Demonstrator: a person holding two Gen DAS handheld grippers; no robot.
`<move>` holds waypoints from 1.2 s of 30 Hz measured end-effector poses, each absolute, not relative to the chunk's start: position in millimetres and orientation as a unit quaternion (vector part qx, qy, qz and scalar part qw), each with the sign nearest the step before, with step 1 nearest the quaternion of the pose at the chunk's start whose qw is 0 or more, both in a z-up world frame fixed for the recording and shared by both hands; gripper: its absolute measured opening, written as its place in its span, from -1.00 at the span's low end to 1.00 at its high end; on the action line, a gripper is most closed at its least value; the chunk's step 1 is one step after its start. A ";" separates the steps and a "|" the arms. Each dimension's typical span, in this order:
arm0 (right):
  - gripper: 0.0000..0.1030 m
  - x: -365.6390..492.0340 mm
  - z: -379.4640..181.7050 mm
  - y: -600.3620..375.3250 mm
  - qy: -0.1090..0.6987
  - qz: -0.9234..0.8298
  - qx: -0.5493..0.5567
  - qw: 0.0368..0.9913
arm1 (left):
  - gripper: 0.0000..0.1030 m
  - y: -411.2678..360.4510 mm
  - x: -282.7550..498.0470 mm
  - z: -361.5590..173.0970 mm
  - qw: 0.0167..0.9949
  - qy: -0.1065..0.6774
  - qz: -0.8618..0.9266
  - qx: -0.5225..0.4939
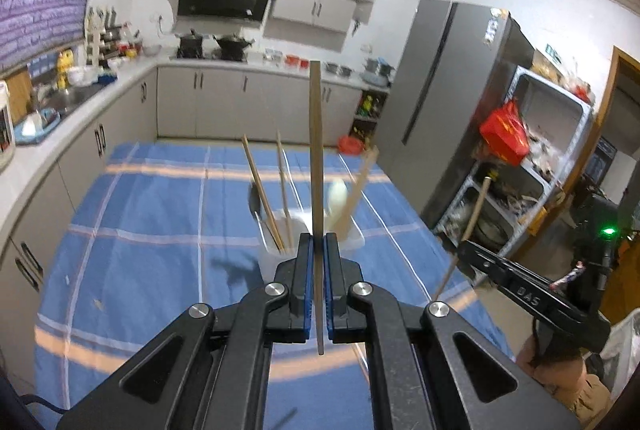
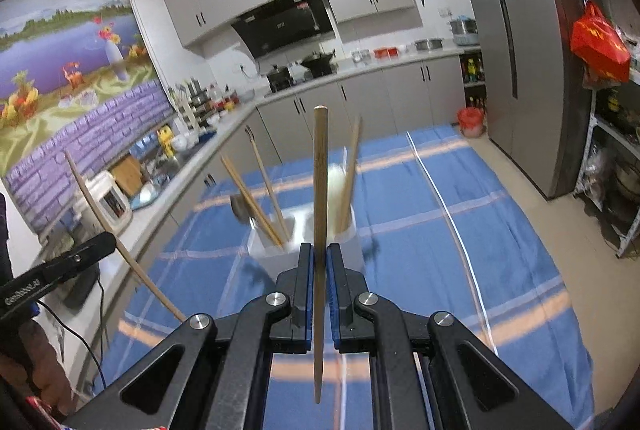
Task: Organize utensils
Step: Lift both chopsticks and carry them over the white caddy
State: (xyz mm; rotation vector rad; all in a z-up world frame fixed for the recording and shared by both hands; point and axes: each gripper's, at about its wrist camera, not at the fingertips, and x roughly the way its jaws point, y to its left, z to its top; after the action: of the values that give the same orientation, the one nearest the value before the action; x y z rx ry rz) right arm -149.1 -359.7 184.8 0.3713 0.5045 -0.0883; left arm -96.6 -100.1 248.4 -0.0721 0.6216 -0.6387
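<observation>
My left gripper [image 1: 319, 242] is shut on a wooden chopstick [image 1: 316, 157] that stands upright between the blue pads. My right gripper [image 2: 319, 254] is shut on another wooden chopstick [image 2: 320, 181], also upright. Beyond both stands a white utensil holder [image 2: 348, 230] on the blue checked cloth; it also shows in the left wrist view [image 1: 352, 238]. It holds several chopsticks [image 2: 256, 201], a dark spoon [image 2: 240, 207] and a white spoon [image 2: 336, 183]. The right gripper [image 1: 464, 250] appears at the right of the left wrist view, and the left gripper [image 2: 112, 238] at the left of the right wrist view.
The table with the blue checked cloth [image 1: 152, 213] fills the foreground. A kitchen counter [image 2: 168, 185] with a sink and dishes runs along the left. A grey fridge [image 2: 520, 41] and a metal shelf [image 1: 532, 165] with a red bag stand at the right.
</observation>
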 end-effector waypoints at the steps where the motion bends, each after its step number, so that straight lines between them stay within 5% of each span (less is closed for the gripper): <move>1: -0.87 -138.8 191.3 -360.1 0.239 -0.044 0.181 0.953 | -0.92 -102.5 -85.0 254.2 0.906 0.291 -0.306 -0.034; 13: -0.87 -43.9 219.3 -374.3 0.210 -0.060 0.181 0.959 | -0.91 -147.4 -3.5 271.2 0.918 0.253 -0.306 0.007; 36: -0.87 -19.5 211.0 -379.9 0.212 -0.067 0.183 0.958 | -0.91 -177.6 47.2 230.8 0.909 0.316 -0.266 0.060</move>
State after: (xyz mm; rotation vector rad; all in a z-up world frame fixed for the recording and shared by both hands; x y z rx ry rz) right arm -19.4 -379.9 211.0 0.3707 0.4307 -0.1352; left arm 47.2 -177.6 230.8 0.1233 0.6522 -0.5497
